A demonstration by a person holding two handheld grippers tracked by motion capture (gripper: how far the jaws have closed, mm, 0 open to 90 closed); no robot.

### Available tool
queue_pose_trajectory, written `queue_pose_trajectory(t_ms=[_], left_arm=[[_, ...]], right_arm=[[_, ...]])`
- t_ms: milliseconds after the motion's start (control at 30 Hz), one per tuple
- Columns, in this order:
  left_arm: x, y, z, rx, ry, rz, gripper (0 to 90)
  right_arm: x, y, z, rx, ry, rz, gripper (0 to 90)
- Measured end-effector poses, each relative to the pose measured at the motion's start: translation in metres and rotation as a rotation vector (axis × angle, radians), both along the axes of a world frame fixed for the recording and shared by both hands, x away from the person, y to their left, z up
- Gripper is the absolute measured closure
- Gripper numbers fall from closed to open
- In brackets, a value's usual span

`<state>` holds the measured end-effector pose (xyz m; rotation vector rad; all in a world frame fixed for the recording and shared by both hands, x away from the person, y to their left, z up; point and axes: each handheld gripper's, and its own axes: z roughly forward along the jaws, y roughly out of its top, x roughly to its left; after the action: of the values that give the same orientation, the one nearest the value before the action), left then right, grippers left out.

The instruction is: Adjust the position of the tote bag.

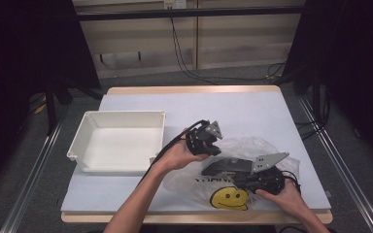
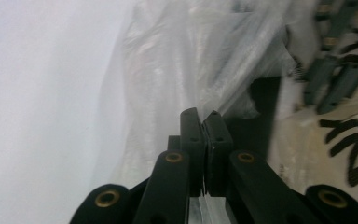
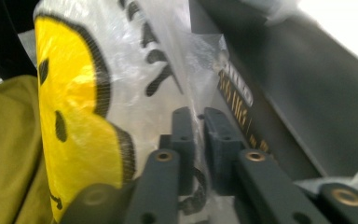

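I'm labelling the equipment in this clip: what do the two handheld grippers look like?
Both the left gripper and the right gripper are black, each topped by a grey three-cornered plate and trailing a black cable. Their black jaws carry brass-coloured pivot rivets. The forearms are bare, with no sleeves.

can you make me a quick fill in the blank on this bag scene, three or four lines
1. The face printed on the clear plastic bag is coloured ____.
2. The left gripper has its jaws ____ on the bag's film.
3. The white bin stands to the ____ of the bag in the high view.
4. The right gripper pinches the bag beside a ____ box with gold lettering.

Missing words: yellow; shut; left; black
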<state>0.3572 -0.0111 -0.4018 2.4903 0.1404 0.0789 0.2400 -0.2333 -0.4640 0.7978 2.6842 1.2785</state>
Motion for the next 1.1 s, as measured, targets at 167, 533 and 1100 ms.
queue_pose_trajectory(t_ms=[167,533,1100], left_arm=[[0.015,-0.003,-0.005,0.015,0.001,0.046,89.9],[0.046,-0.015,-0.035,0.115,0.011,0.117,90.0],[0.063,-0.022,-0.061,0.101,0.05,0.198,89.6]], right_arm=[[-0.002,-0.001,-0.007,-0.027,0.013,0.002,90.0],[-0.01,-0.001,-0.016,-0.06,0.023,0.039,90.0],[-0.016,-0.002,-0.016,-0.059,0.016,0.064,90.0]])
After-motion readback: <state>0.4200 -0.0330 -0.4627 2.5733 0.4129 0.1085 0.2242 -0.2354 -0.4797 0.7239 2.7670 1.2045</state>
